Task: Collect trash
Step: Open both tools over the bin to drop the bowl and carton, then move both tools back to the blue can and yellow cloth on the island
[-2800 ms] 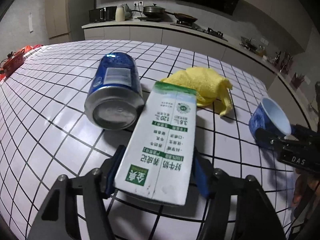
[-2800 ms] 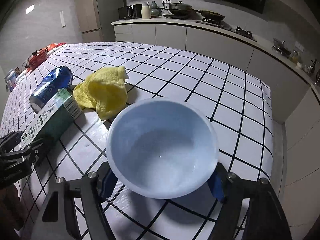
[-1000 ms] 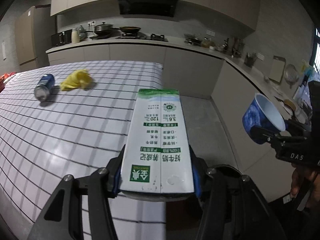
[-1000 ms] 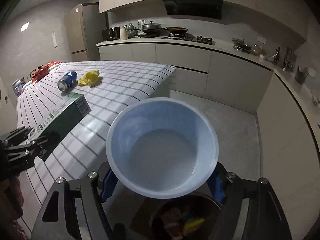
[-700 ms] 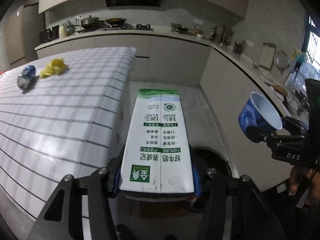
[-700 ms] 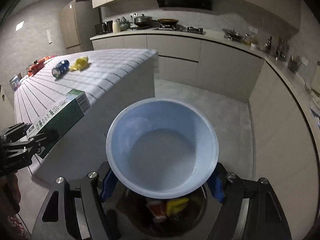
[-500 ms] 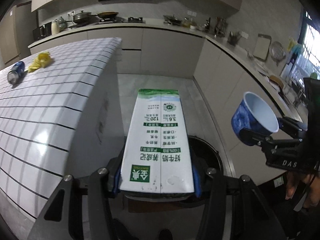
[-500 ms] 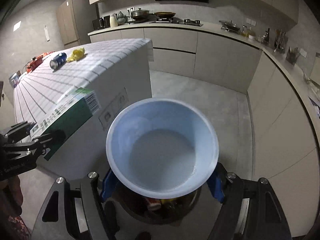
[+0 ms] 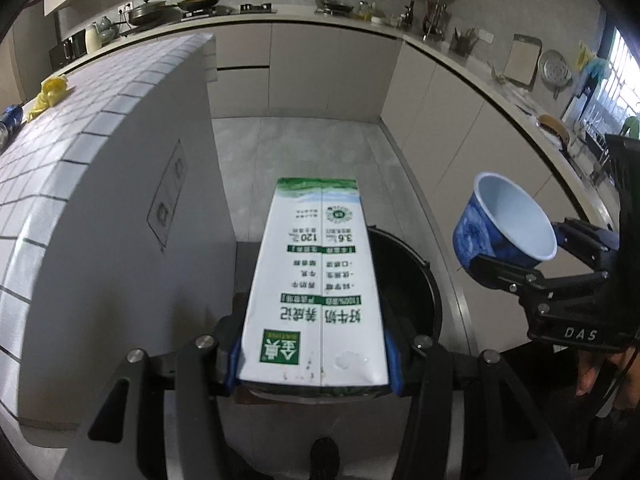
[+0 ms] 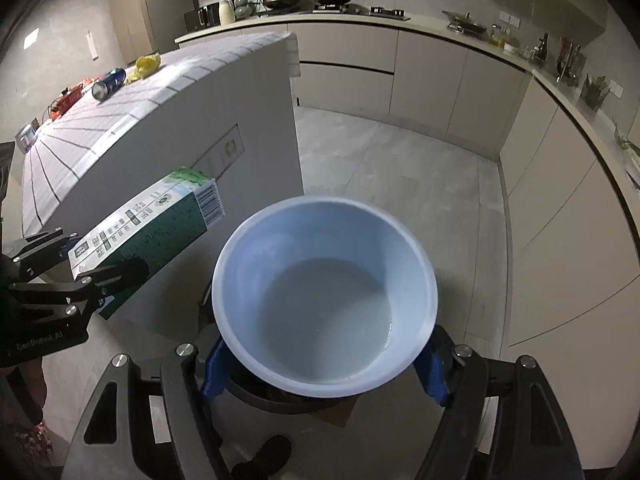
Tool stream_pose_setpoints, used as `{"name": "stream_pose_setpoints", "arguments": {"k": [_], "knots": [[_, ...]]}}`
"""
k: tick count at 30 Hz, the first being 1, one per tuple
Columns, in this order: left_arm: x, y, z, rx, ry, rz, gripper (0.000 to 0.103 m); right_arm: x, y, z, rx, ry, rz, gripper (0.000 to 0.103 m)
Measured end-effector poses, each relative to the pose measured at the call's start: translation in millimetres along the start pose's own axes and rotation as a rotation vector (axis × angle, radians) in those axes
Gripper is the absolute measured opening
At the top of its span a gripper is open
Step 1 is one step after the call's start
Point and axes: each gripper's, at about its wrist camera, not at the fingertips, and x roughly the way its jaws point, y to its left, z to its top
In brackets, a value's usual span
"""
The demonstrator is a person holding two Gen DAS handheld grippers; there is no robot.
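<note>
My left gripper (image 9: 314, 354) is shut on a white and green milk carton (image 9: 316, 296) and holds it above a black trash bin (image 9: 404, 280) on the floor. My right gripper (image 10: 324, 354) is shut on a blue paper cup (image 10: 324, 300), empty inside, held over the same bin (image 10: 280, 400), which it mostly hides. The cup (image 9: 506, 222) and right gripper show at the right in the left wrist view. The carton (image 10: 148, 224) shows at the left in the right wrist view.
The tiled island (image 9: 80, 128) stands close on the left, with a blue can (image 10: 108, 84) and yellow cloth (image 10: 146, 65) far back on it. Kitchen cabinets (image 10: 540, 184) run along the right and back. Grey floor (image 10: 400, 160) lies between.
Both grippers lifted the carton and cup off the tiled island, carried them past its edge and lowered them over the black bin on the floor.
</note>
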Motion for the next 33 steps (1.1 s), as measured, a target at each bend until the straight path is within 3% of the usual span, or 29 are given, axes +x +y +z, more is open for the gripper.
{"name": "stream_pose_setpoints", "arguments": {"k": [13,16,17,18,20,24,33], "knots": [[35,-5,-27,0.002,0.11,0.013,0.054,47,10,-18,-0.128,0.098,0.028,0.077],[47,-5,-28,-0.015,0.141,-0.036,0.057,59,10,-21,-0.173,0.122,0.044,0.077],[53,-4,-27,-0.026,0.148,0.003,0.08,66,11,-21,-0.205,0.132,0.04,0.081],[61,5,-27,-0.055,0.144,0.068,0.103,74,12,-23,-0.247,0.122,0.02,0.103],[64,15,-27,-0.072,0.124,0.094,0.102,95,9,-30,-0.309,0.169,-0.03,0.103],[61,24,-24,-0.075,0.115,0.151,0.102,100,-14,-33,-0.257,0.153,-0.079,0.103],[43,18,-16,-0.072,0.066,0.179,0.102,81,-31,-26,-0.122,0.088,-0.075,0.103]]}}
